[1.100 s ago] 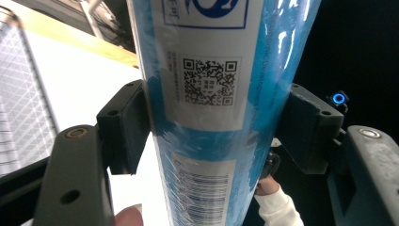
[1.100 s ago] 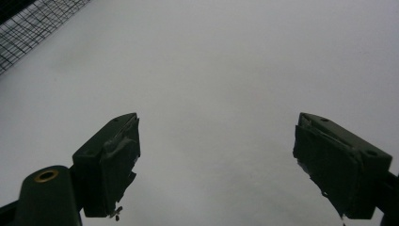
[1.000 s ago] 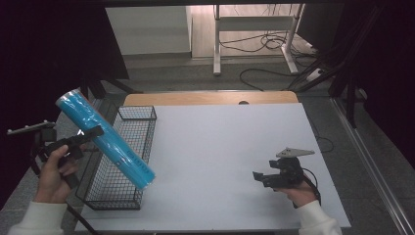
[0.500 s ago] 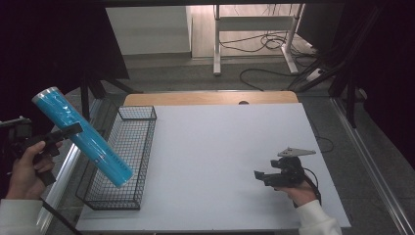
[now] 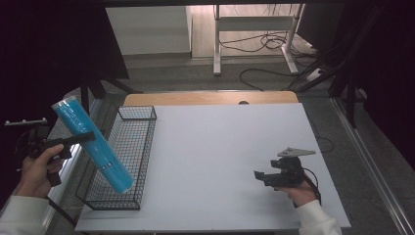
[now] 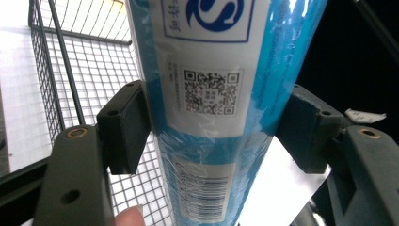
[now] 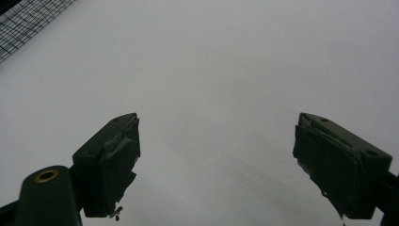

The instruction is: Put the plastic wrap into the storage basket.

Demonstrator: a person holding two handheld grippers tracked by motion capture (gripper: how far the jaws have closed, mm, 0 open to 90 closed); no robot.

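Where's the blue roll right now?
In the high view the blue roll is at the far left, tilted, clamped in the left tool, its lower end over the wire basket.

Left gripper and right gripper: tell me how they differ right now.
The left gripper is shut on the blue roll; the right gripper is open with nothing between its jaws. In the high view the left gripper is held up beside the wire basket, off the table's left edge, while the right gripper sits low over the white table, near its front right. Both are black two-jaw tools, each held in one hand.
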